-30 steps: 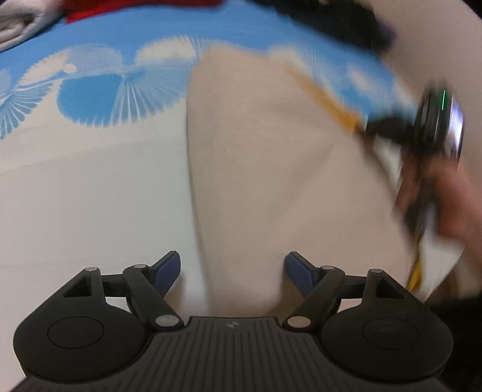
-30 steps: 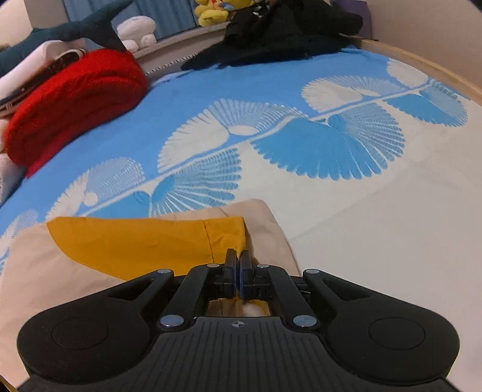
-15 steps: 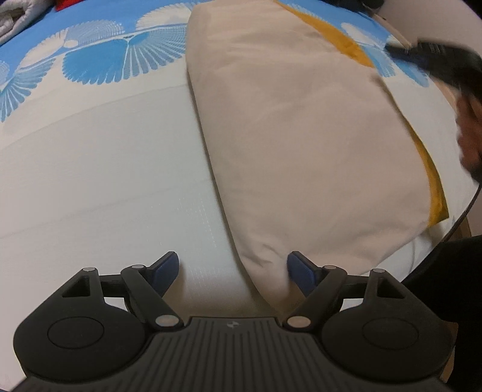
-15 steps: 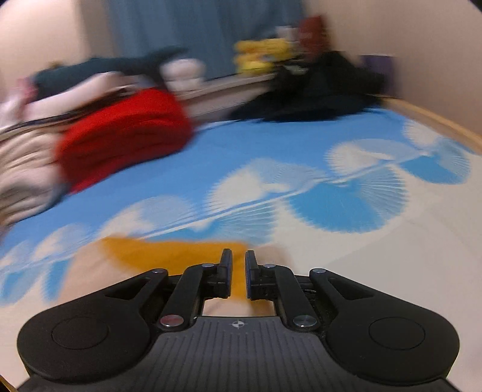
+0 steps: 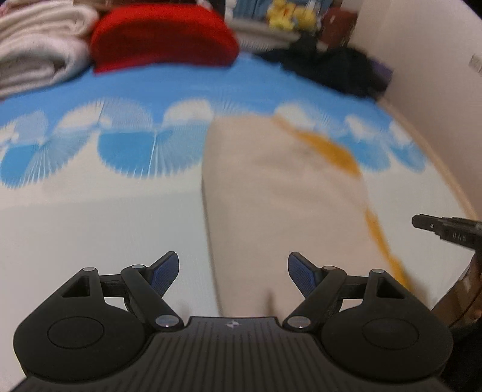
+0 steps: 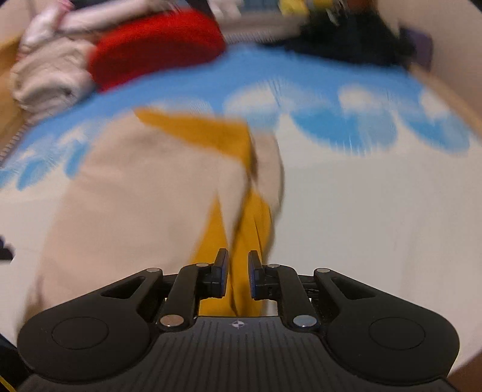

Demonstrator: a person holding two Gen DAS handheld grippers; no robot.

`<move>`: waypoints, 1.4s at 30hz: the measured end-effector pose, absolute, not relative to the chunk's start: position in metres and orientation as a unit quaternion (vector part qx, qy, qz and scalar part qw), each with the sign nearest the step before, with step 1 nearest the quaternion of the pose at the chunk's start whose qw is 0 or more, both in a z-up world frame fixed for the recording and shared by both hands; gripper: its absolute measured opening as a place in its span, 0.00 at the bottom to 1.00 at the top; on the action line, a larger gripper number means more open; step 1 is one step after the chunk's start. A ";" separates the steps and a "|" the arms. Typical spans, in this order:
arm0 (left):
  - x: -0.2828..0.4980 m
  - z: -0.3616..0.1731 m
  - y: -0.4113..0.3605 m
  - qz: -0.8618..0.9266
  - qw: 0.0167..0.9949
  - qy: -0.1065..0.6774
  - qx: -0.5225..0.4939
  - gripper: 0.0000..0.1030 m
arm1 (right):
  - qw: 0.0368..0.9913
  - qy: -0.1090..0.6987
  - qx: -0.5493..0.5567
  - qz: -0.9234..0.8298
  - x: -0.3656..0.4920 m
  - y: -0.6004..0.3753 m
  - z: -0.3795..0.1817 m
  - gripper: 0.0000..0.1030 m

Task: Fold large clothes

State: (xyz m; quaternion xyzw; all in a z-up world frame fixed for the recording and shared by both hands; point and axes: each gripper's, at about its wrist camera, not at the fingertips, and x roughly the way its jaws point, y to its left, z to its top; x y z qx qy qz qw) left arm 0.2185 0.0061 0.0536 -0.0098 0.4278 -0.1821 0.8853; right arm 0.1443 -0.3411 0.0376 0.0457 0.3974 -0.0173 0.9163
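Your left claw [image 5: 233, 273] is standing released, its blue pads [image 5: 164, 273] spread wide apart, and the near end of the beige garment [image 5: 280, 193] is lying between and just ahead of them without touching either pad that you can see. Your right claw [image 6: 238, 273] is also standing released, though only by a narrow gap, and a mustard-yellow strip [image 6: 244, 241] of the same garment is showing through that gap; the fingers are not pinching it. Both views are blurred, so fine folds are hard to read.

The garment is lying flat on the bed [image 5: 90, 241], folded into a long beige panel that is running away from you. In the left wrist view its yellow trim is edging the right side, and the tip of your right claw [image 5: 442, 229] is poking in from the right edge beside it. In the right wrist view the beige garment [image 6: 135, 187] is filling the left half, with a yellow wedge at its far end.

Beyond the garment the bedsheet is turning from white to blue with white fan shapes [image 5: 129, 144]. At the far end of the bed a red folded item [image 5: 162, 36] is sitting beside a pale rolled blanket [image 5: 33, 54], and a dark heap of clothes [image 5: 334, 69] is lying toward the right, near the wall. Some yellow plush toys [image 5: 286, 18] are showing behind.
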 end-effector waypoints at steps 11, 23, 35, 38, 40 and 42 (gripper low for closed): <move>0.306 0.014 0.015 -0.182 0.840 0.501 -0.100 0.79 | 0.961 0.277 0.017 -0.015 0.159 -0.338 0.039 0.66; 0.362 -0.072 0.020 -0.161 0.780 0.557 -0.236 0.91 | 0.869 0.466 0.163 -0.038 0.219 -0.361 -0.030 0.67; 0.384 -0.098 0.003 -0.216 0.767 0.541 -0.268 0.92 | 0.868 0.467 0.165 -0.045 0.226 -0.358 -0.038 0.71; 0.385 -0.097 -0.006 -0.214 0.780 0.529 -0.258 0.90 | 0.866 0.468 0.173 -0.044 0.228 -0.359 -0.040 0.71; 0.384 -0.091 -0.012 -0.210 0.791 0.519 -0.246 0.83 | 0.866 0.467 0.176 -0.041 0.230 -0.359 -0.041 0.66; 0.384 -0.085 -0.015 -0.209 0.801 0.510 -0.235 0.72 | 0.868 0.463 0.176 -0.030 0.231 -0.356 -0.040 0.50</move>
